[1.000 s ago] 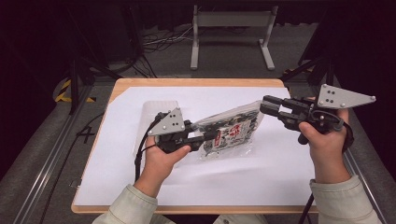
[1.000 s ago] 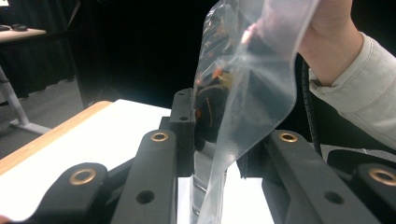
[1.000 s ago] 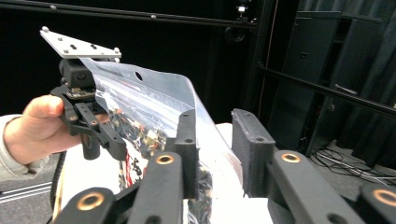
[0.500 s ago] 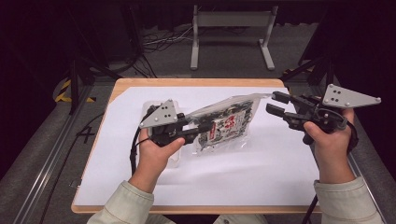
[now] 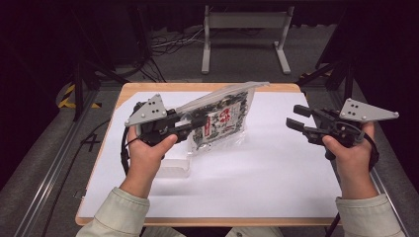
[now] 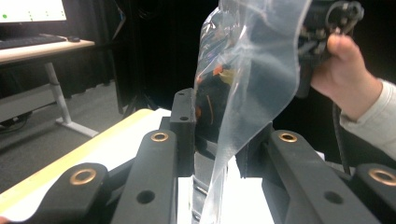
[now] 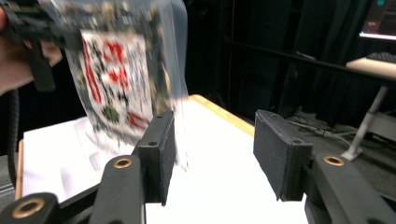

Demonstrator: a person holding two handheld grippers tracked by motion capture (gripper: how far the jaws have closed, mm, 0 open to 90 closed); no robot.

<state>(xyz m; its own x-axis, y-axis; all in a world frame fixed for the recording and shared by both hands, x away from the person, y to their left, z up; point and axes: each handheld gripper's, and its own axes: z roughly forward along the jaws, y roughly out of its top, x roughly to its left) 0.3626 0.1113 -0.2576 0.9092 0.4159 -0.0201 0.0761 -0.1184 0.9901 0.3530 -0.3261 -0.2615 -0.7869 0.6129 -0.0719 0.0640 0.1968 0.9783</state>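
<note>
Setting: dark studio, a wooden desk (image 5: 291, 88) under a white sheet (image 5: 276, 173), a metal stand on the floor behind it.
Bag: a clear plastic bag (image 5: 222, 121) with a red, white and black printed label, lifted off the desk and tilted, its open top edge toward the far side.
Left tool: the left tool (image 5: 190, 126) is clamped on the near-left edge of the bag; in the left gripper view the film runs up between the two closed black jaws.
Right tool: the right tool (image 5: 295, 117) hovers well to the right of the bag, apart from it; its jaws have just been opening, stand partly spread, nothing between the pads (image 7: 161, 151).
Hands: both sleeves enter from the bottom edge.
</note>
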